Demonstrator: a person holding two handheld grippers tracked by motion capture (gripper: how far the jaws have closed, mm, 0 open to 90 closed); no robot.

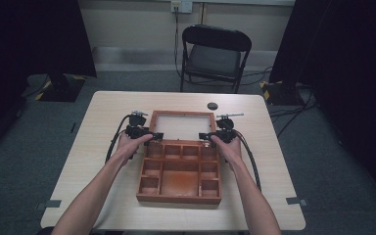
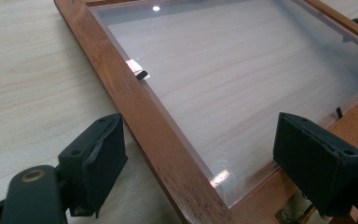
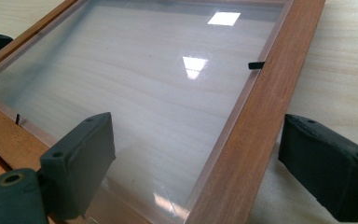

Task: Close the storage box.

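Note:
A wooden box (image 1: pixel 178 198) with several compartments lies open on the table. Its glass-paned lid (image 1: pixel 181 113) is folded back flat behind it. My left gripper (image 1: pixel 149 136) is at the lid's left rail near the hinge, my right gripper (image 1: pixel 206 136) at the right rail. In the left gripper view, the left gripper (image 2: pixel 209 158) is open, its jaws straddling the wooden rail (image 2: pixel 135 107) and a corner of the pane (image 2: pixel 233 70). In the right gripper view, the right gripper (image 3: pixel 205 163) is open astride the other rail (image 3: pixel 261 102), beside the glass (image 3: pixel 135 88).
A small black round object (image 1: pixel 212 105) lies on the table behind the lid. A black folding chair (image 1: pixel 215 51) stands beyond the table's far edge. Dark curtains hang at both sides. Gripper cables trail along both forearms.

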